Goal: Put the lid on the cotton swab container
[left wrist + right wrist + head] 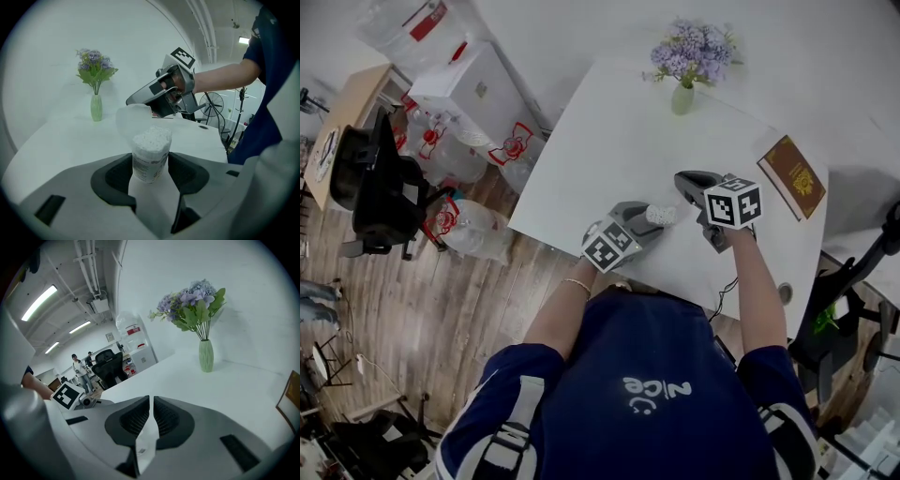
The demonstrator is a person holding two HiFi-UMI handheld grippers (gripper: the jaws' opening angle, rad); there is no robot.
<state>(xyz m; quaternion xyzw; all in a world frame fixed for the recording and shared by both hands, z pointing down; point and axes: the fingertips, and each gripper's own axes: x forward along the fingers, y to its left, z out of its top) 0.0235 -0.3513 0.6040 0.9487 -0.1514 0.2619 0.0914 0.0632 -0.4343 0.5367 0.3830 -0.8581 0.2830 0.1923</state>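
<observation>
A clear container packed with white cotton swabs [151, 150] stands upright between the pads of my left gripper [150, 168], which is shut on its sides. In the head view the container [661, 215] is a small white spot over the table's near part, at the tip of my left gripper [645, 222]. My right gripper [146, 106] reaches in from the right, shut on the translucent lid [130, 121]. The lid hangs tilted just behind and above the container's open top. In the right gripper view the lid [145, 439] shows edge-on as a thin clear strip between the nearly closed jaws of my right gripper [151, 414].
A green vase of purple flowers [682, 94] stands at the far side of the white table [600, 141]. A brown booklet [794, 175] lies at its right. Off the table's left edge are a black office chair [375, 178] and water bottles [478, 230] on the wooden floor.
</observation>
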